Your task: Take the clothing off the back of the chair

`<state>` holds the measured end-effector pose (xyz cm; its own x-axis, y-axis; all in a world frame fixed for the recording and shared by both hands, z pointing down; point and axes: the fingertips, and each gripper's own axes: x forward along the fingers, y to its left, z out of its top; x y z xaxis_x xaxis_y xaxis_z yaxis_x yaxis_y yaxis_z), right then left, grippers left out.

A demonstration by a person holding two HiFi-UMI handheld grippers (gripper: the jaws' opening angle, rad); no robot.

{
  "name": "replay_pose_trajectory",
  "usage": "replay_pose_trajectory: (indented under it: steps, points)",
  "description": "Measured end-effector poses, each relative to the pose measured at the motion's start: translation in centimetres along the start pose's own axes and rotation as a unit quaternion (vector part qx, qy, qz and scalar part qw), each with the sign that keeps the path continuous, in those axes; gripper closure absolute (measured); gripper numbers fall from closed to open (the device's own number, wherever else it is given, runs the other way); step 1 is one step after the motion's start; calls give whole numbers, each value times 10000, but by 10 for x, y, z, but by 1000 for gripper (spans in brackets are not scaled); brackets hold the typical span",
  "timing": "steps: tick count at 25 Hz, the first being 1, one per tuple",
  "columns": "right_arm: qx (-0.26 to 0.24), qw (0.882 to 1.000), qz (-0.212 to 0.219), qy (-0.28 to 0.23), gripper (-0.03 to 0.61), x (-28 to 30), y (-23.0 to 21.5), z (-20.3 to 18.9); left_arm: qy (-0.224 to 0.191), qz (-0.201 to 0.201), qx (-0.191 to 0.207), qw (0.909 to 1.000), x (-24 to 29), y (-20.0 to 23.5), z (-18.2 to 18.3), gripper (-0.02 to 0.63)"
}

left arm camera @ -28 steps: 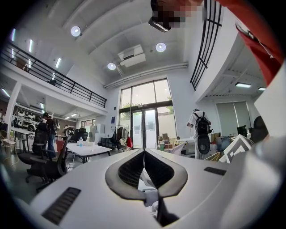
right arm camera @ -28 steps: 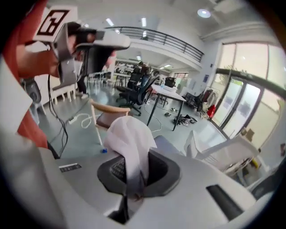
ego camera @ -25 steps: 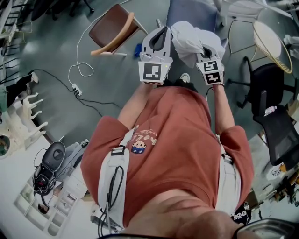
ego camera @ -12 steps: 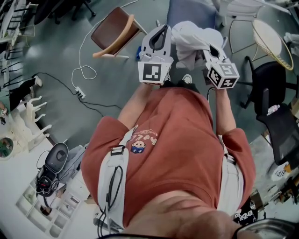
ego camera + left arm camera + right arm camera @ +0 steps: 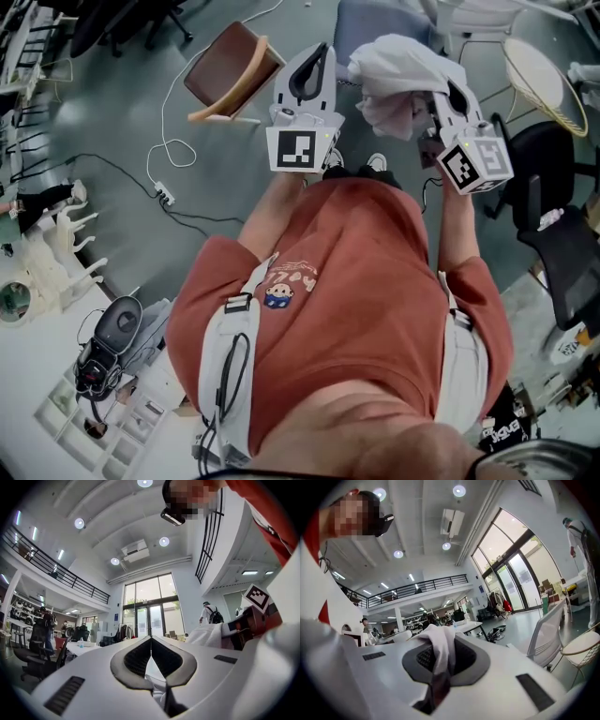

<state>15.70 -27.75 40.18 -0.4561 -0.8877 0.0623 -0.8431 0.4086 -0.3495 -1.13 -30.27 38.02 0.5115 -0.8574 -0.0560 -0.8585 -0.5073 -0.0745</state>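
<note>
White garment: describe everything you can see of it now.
The white garment is thin, soft-looking cloth, bunched into a crumpled wad and held up before the person. The right claw is shut on a fold that pokes out between its jaws. The left claw sits beside its left edge; contact there is unclear.

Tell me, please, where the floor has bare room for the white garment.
The white garment could go on bare floor left of the brown chair, beyond the white cable loop. It is crowded on the right by the black office chair and at lower left by the cluttered table.
</note>
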Motion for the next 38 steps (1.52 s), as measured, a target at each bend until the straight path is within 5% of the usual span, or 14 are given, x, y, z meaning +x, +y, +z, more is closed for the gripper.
replay_pose_trajectory:
  steps: [9, 13, 17, 22, 38]
  points:
    - [-743, 9880, -490, -1263, 545, -22, 14, 116, -651, 170, -85, 9977, 8, 16, 74, 595]
    - [-1375, 9704, -791, -1822, 545, -34, 27, 171, -702, 349, -55, 9969, 11, 30, 103, 595]
    - [-2011, 9396, -1515, -2317, 543, -55, 28, 208, -844, 574, 109, 9947, 10, 41, 134, 595]
    - [-2328, 9179, -2119, -2416, 543, -67, 20, 226, -800, 783, 464, 9926, 11, 51, 152, 595]
    - [-2212, 9275, -2229, -2027, 545, -57, 3, 217, -847, 678, 337, 9935, 15, 49, 167, 595]
